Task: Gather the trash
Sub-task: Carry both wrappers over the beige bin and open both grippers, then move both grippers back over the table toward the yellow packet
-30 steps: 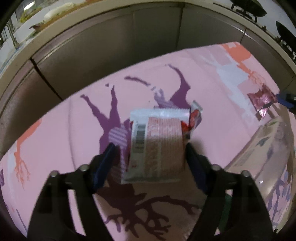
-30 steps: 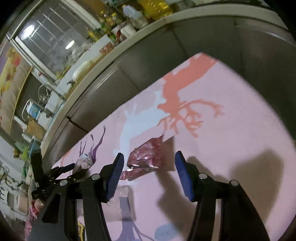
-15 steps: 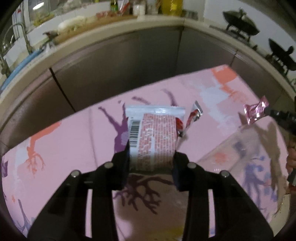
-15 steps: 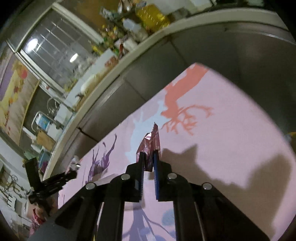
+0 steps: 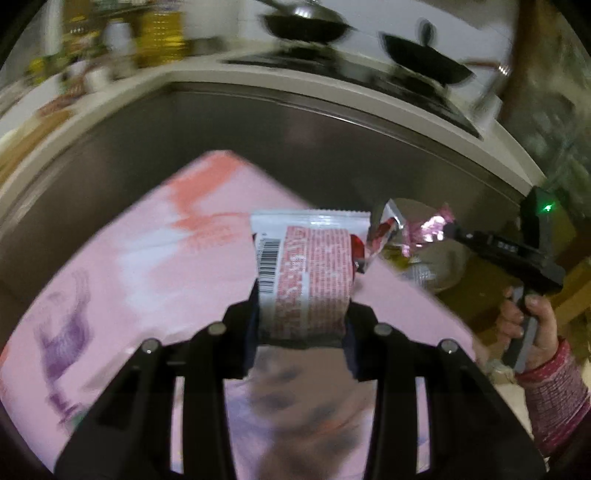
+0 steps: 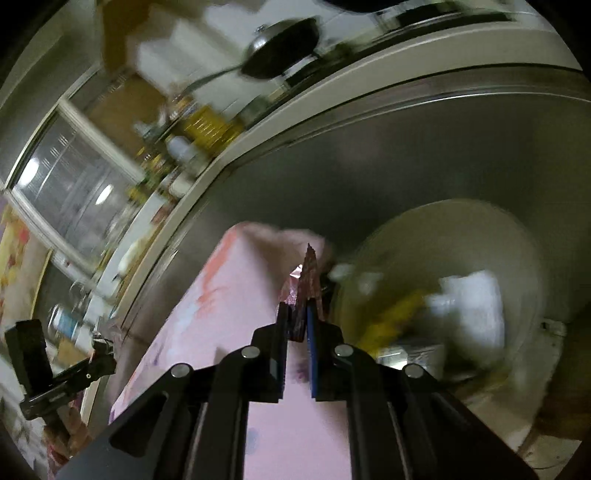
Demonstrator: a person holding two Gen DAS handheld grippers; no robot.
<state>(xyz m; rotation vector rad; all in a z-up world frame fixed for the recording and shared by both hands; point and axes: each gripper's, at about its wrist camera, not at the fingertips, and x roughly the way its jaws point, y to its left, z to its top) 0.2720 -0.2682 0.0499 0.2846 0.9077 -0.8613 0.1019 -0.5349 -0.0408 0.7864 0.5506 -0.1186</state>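
Observation:
My left gripper [image 5: 301, 314] is shut on a red and white snack wrapper [image 5: 306, 273] with a barcode, held above the pink tablecloth [image 5: 147, 266]. My right gripper [image 6: 297, 321] is shut on a crumpled pink foil wrapper [image 6: 308, 273] and holds it beside the table corner, at the rim of a round trash bin [image 6: 443, 221] with paper and yellow trash inside. In the left wrist view the right gripper [image 5: 448, 230] holds the pink foil wrapper [image 5: 424, 229] over the bin [image 5: 432, 273], right of my own wrapper.
Grey metal cabinet fronts [image 5: 314, 147] stand behind the table under a counter with pans [image 5: 306, 26] and bottles [image 5: 162, 37]. The left gripper also shows at far left in the right wrist view [image 6: 99, 347]. The bin sits on the floor off the table's corner.
Both grippers have swung right toward the table corner and the bin, each carrying its wrapper. A second ago both were open around wrappers lying on the cloth; both then shut and lifted.

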